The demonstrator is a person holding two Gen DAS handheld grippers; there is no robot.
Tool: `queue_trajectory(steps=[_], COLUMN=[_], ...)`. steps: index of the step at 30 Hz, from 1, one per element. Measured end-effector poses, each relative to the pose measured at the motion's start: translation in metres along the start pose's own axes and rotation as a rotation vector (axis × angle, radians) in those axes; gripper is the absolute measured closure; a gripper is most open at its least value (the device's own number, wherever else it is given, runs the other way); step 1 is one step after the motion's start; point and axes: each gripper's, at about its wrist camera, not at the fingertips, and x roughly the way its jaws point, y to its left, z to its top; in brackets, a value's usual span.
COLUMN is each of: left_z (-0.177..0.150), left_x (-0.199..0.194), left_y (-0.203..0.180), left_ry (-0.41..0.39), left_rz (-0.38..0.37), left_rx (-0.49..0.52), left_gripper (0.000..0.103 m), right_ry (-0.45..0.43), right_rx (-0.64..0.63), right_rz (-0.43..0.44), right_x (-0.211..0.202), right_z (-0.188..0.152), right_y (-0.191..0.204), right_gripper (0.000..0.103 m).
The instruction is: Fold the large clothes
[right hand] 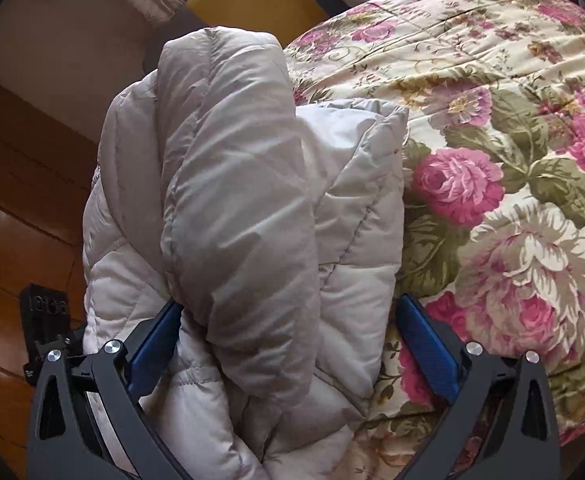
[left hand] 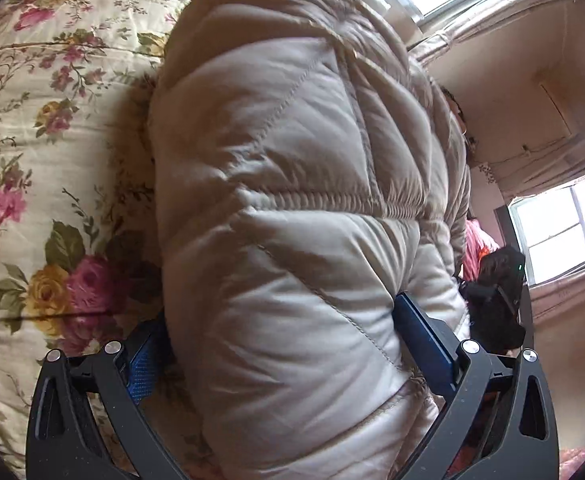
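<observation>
Puffer coat (right hand: 244, 216) — pale grey-beige, quilted and thickly padded — lies bundled on the floral bedspread (right hand: 492, 128), near the bedspread's edge where the wooden floor (right hand: 20, 208) shows beside it. Both tools straddle it: the left gripper (left hand: 282, 344) has its blue pads spread wide with a fat roll of the coat bulging between them, and the right gripper (right hand: 288, 344) is likewise spread around a doubled layer; whether either is truly squeezing the fabric I cannot tell. My judgement is that the coat is light for its bulk, soft and springy, with a smooth shell likely to slide off the pads — so a shallow pinch on the puffed panels may slip. Stitched seams and the flatter hem edge look like firmer places to take hold, close to the bedspread surface.
</observation>
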Motion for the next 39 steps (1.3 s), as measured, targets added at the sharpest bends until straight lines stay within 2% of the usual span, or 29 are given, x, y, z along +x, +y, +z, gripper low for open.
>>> queue_trajectory(steps=[7,9,11,13,15,22,28,37,39], left_z=[-0.005,-0.008,-0.012,-0.014,-0.014,-0.025,-0.026,-0.019,-0.013], left_x=[0.009,0.011,0.01,0.005,-0.001,-0.012,-0.024,-0.031,-0.031], left_y=[-0.014,-0.029,-0.043,-0.054,-0.068,-0.125,-0.15,-0.189,-0.201], left_ry=[0.005,-0.016,-0.04,-0.068,-0.1,-0.219,-0.298,-0.358,-0.359], left_rz=[0.029,0.064,0.102,0.127,0.146,0.187,0.156,0.016,-0.039], left_rx=[0.037,0.092,0.151,0.194,0.245,0.422,0.531,0.651,0.665], left_gripper=[0.003,0.004,0.008,0.019,0.024,0.036,0.042,0.044,0.044], right_ry=[0.022,0.02,0.007,-0.024,-0.054,-0.178,-0.261,-0.376,-0.404], right_rx=[-0.02,-0.037,-0.058,-0.068,-0.068,-0.097,-0.131,-0.072,-0.059], right_rz=[0.095,0.118,0.143,0.166,0.193,0.231,0.255,0.324,0.348], right_x=[0.023,0.027,0.027,0.022,0.014,-0.029,-0.074,-0.131,-0.142], right_z=[0.012,0.012,0.01,0.002,-0.006,-0.029,-0.049,-0.069,-0.073], right_y=[0.009,0.015,0.022,0.029,0.031,0.042,0.045,0.021,0.016], right_gripper=[0.002,0.002,0.009,0.019,0.025,0.032,0.034,0.034,0.034])
